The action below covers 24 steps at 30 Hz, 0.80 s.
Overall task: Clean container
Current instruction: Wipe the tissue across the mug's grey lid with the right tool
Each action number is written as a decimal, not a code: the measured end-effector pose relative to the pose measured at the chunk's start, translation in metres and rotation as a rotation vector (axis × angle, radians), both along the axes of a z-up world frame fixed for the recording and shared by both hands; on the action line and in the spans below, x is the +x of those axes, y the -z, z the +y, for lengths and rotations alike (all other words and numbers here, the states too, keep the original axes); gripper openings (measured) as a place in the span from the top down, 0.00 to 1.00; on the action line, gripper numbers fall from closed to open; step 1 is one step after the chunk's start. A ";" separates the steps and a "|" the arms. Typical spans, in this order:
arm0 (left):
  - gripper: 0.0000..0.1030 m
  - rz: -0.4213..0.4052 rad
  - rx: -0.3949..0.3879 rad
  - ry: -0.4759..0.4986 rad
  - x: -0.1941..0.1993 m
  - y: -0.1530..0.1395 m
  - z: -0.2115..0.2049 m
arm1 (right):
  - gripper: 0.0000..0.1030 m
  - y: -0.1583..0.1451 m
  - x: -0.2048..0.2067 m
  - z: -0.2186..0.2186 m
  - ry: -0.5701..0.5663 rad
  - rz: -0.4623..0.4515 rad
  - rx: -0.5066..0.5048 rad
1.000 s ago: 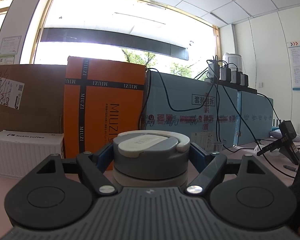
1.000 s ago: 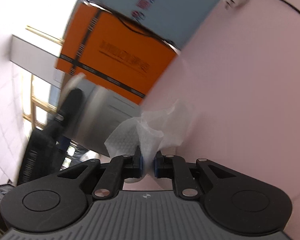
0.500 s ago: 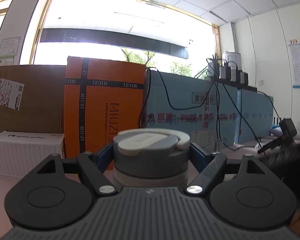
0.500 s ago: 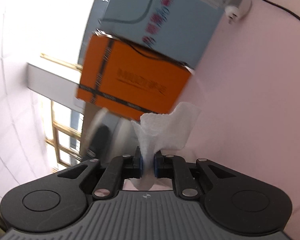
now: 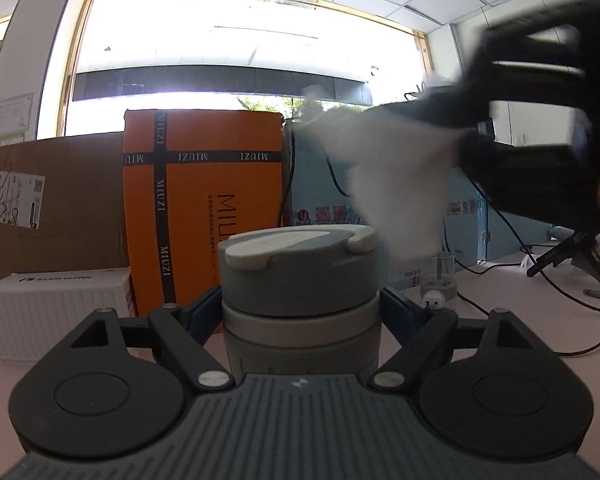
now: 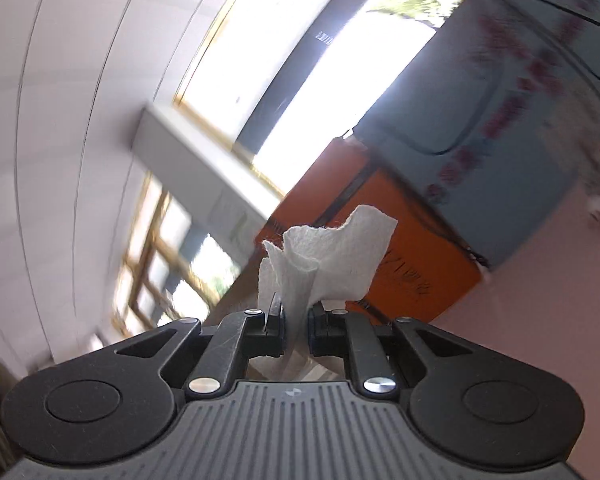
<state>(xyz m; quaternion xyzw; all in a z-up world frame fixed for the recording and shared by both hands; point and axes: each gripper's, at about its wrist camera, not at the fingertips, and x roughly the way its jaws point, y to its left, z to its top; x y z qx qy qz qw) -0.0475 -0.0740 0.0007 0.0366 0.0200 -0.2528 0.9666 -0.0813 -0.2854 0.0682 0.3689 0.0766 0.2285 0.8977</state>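
A grey container [image 5: 300, 280] with a grey and white lid stands upright between the fingers of my left gripper [image 5: 300, 308], which is shut on its body. My right gripper [image 6: 296, 320] is shut on a crumpled white tissue [image 6: 324, 256]. In the left wrist view the right gripper [image 5: 540, 128] appears blurred at the upper right, holding the tissue [image 5: 396, 184] just above and to the right of the lid. The container does not show in the right wrist view.
An orange MIUZI box [image 5: 204, 208], a brown carton [image 5: 52, 208] and a blue box [image 5: 500, 216] stand behind. A white box [image 5: 56, 316] sits at left. Cables, a small plug adapter [image 5: 436, 280] and a black stand [image 5: 580, 256] lie on the pink table at right.
My right gripper has swung up with the tissue and come in over the container from the right. The left gripper still holds the container in place.
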 end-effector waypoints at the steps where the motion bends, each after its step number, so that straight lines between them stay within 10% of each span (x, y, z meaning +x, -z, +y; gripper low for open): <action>1: 0.21 -0.001 -0.003 0.000 0.000 0.000 0.001 | 0.89 -0.004 0.004 0.009 -0.010 0.010 -0.054; 13: 0.21 0.001 -0.019 0.006 0.000 0.001 0.004 | 0.89 -0.023 0.016 0.076 0.015 0.010 -0.573; 24: 0.21 -0.004 -0.021 0.016 -0.001 0.001 0.004 | 0.87 -0.019 0.000 0.060 0.044 -0.004 -0.571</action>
